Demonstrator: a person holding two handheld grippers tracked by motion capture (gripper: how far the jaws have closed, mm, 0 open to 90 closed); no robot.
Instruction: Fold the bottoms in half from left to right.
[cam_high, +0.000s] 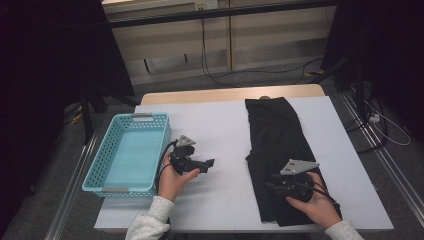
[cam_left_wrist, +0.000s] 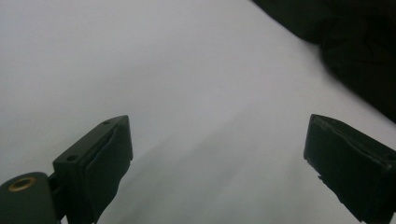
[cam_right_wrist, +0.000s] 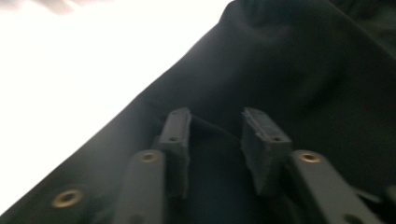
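left gripper (cam_high: 206, 165) wide open over white table (cam_high: 220, 130), holding nothing | right gripper (cam_high: 272, 184) part-open on black cloth (cam_high: 275, 135), nothing pinched

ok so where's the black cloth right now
In the high view the black cloth lies folded lengthwise on the right half of the table, under the right gripper, well apart from the blue basket at left.

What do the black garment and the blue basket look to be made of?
The black garment looks like soft matte woven cloth: it lies folded flat with gentle creases. The blue basket looks like moulded plastic, faintly glossy, with regular perforated walls.
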